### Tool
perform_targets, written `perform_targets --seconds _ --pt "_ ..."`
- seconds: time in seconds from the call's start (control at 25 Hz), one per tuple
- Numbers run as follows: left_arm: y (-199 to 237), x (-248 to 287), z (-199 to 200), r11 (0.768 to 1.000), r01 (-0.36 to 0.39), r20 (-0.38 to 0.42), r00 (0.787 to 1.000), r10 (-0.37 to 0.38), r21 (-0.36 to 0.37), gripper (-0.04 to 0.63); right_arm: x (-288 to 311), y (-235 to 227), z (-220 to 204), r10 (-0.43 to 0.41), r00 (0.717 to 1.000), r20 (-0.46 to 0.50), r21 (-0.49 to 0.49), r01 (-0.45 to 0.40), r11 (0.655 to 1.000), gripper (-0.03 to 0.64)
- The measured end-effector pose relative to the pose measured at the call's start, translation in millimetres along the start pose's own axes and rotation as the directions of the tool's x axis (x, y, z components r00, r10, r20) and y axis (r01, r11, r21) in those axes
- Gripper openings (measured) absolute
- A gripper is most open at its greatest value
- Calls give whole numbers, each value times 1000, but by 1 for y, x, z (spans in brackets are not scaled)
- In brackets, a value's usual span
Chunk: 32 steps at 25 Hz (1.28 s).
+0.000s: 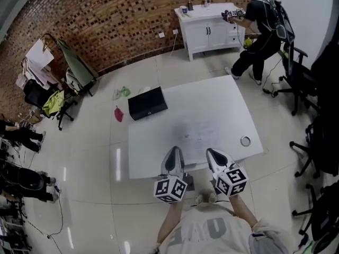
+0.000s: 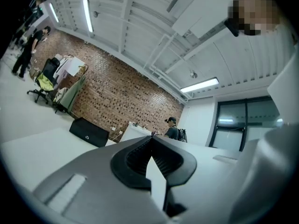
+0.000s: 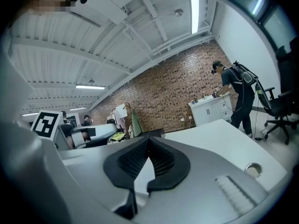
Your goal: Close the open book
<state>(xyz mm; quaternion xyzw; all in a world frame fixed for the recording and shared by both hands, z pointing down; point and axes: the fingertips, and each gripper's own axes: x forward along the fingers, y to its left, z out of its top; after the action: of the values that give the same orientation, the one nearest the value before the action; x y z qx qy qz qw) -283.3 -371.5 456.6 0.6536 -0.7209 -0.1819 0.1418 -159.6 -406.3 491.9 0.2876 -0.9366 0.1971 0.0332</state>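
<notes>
At the upper-left corner of the white table [image 1: 212, 105] in the head view lies the book [image 1: 148, 103], a flat black rectangle with a small pale mark on its top face. Only a dark cover shows and no pages can be made out, so whether it is open cannot be told. Its long axis runs across the frame, the right end tilted a little toward the top, roughly along the table's far edge. In the left gripper view it sits at left of centre, on the far side of the tabletop.

Well apart from it, at the table's near edge in the lower middle of the head view, the left gripper [image 1: 174, 152] and the right gripper [image 1: 213, 155] sit side by side, both pointing up the frame across the table. Each gripper's own view shows its jaws closed tip to tip with nothing between them.

A metal ring [image 1: 245, 141] is set into the table near its right edge. On the floor left of the book lies a red scrap [image 1: 118, 114]. Along the brick wall [image 1: 106, 30] at the top stands a white cabinet [image 1: 209, 28], with a person [image 1: 259, 25] in dark clothes bent over it at upper right.
</notes>
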Motion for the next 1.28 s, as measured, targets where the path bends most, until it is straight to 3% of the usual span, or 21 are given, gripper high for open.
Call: perform_targets --seconds 0.16,0.24,0.28,0.32,0.4,0.48,0.64,0.8,0.88,1.08,1.28 --pt "12 3 -16 992 -5 -12 1000 3 -125 17 -3 -5 4 -9 1000 18 -10 9 1000 5" --pt "28 0 -38 963 -38 -28 999 31 -267 17 -7 -7 2 -12 1000 20 -6 12 1000 5" --pt "35 -1 -50 933 -42 -29 999 34 -357 17 -9 -7 0 -14 1000 20 0 14 1000 5" --pt "40 -1 -62 893 -29 -17 1000 23 -449 16 -11 -8 0 -14 1000 20 5 14 1000 5" --pt "43 -1 -81 792 15 24 1000 0 -611 173 -13 -10 1 -13 1000 19 11 13 1000 5" --pt "55 -6 -104 699 -19 17 999 45 -715 173 -13 -12 -4 -14 1000 9 21 14 1000 5" --pt "78 -17 -156 552 -172 -109 983 145 -816 147 -15 -17 -18 -23 1000 -19 53 24 998 5" --pt "89 -28 -194 393 -276 -211 957 201 -877 175 -19 -23 -21 -42 999 -29 63 44 997 5" --pt "96 -34 -208 336 -322 -253 939 233 -885 189 -21 -28 -22 -53 998 -31 67 55 996 5" --pt "109 -39 -227 273 -381 -311 912 267 -883 207 -24 -40 -26 -86 996 -40 78 89 993 5" --pt "114 -31 -226 259 -368 -296 914 279 -893 210 -24 -47 -26 -101 994 -47 79 105 991 5"
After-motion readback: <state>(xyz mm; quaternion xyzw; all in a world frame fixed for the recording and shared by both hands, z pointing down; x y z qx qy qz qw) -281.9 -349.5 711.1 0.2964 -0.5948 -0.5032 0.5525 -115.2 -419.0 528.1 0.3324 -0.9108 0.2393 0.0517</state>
